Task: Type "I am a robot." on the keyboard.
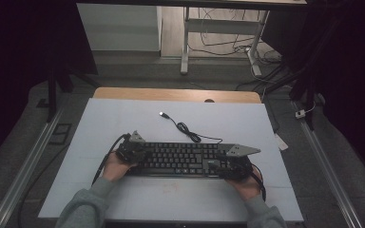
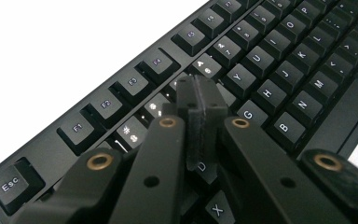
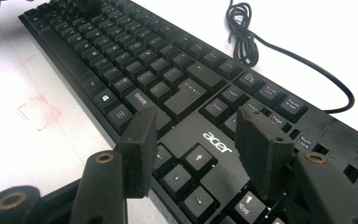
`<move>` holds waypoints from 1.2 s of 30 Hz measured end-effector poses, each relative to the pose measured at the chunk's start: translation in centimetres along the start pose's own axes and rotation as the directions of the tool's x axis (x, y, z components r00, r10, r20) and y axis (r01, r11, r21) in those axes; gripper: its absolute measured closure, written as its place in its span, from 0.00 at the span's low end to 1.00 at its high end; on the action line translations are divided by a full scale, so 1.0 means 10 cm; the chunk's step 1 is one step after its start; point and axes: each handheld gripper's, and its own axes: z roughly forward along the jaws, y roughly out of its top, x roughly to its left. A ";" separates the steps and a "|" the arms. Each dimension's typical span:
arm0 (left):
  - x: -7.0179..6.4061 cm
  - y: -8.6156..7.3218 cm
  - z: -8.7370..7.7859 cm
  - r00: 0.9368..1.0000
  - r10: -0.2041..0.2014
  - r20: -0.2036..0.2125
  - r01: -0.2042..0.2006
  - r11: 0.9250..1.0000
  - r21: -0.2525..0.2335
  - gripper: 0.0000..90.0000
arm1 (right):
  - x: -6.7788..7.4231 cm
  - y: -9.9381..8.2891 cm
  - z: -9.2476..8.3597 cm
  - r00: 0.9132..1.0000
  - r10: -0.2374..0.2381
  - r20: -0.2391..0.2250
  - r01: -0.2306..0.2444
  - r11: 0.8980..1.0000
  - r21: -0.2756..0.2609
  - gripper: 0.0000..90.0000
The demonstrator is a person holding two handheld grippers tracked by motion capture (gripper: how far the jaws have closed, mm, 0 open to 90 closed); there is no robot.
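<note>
- Fingers of the left gripper (image 2: 200, 123) are pressed flat together with nothing between them, their black pads hanging just over the letter keys near the left end of the black full-size computer keyboard (image 2: 261, 70); whether the tips touch a keycap cannot be told.
- Fingers of the right gripper (image 3: 198, 144) stand apart with a wide gap, gripping nothing; in the right gripper view they hang above the arrow-key block and the bare patch of the keyboard (image 3: 135, 60) that carries a white brand logo (image 3: 216, 142).
- From the high view, the keyboard (image 1: 180, 156) lies across the near middle of the pale grey-white surface (image 1: 123, 118), its long side running left to right in front of the person.
- Both grippers sit at opposite ends of it: the left gripper (image 1: 129, 151) over the left end, the right gripper (image 1: 228, 164) over the right end, each held in one hand, with grey sleeves (image 1: 83, 206) coming in from the bottom edge.
- Black keyboard cable (image 1: 190, 134) runs from the back edge, forms a small tight coil on the surface just behind the keys, and ends in a plug (image 1: 162, 114) lying loose farther back.
- Faint red square marks (image 3: 37, 112) show on the surface just beside the front edge of the keyboard.
</note>
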 end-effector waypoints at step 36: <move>-0.08 -0.23 -0.56 0.998 -0.065 0.026 0.068 0.989 -0.131 0.51 | 0.00 0.00 0.00 1.000 0.007 -0.002 -0.007 1.000 -0.003 0.54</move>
